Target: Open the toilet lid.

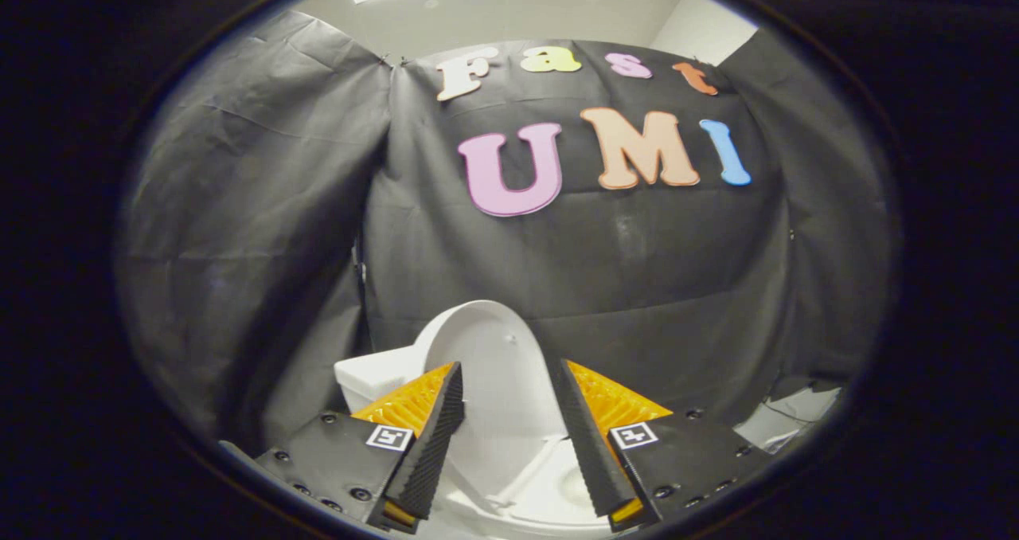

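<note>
One toilet [509, 476] is on record, white, and I take it as my reference. Its single lid [487, 365] stands raised and upright, leaning back toward the one tank [374, 377], which sits just behind and to the side of it. Below the lid, part of the bowl rim is open to view. My gripper [509, 374] has its two fingers spread apart, holding nothing; the raised lid appears in the gap between them, beyond the tips. One black cloth wall [637, 285] hangs behind the toilet.

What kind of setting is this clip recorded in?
Likely a staged bathroom booth, not a real one: a white toilet with its lid raised stands against draped black cloth. The open gripper frames the lid.
</note>
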`<control>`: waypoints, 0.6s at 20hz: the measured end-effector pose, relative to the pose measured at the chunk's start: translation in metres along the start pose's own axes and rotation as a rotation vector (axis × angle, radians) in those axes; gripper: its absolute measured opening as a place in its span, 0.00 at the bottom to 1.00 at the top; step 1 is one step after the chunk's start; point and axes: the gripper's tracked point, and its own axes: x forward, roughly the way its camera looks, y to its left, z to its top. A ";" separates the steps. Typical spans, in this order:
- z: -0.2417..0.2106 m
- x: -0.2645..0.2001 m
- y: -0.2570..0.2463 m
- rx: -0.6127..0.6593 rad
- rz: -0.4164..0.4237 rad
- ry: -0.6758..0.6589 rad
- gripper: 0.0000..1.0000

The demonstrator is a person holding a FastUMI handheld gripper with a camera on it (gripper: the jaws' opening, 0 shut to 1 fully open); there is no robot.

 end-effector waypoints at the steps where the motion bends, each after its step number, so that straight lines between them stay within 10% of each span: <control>1: 0.001 -0.004 -0.012 0.008 -0.005 0.001 0.75; 12: 0.020 -0.043 -0.149 -0.139 -0.064 -0.005 0.75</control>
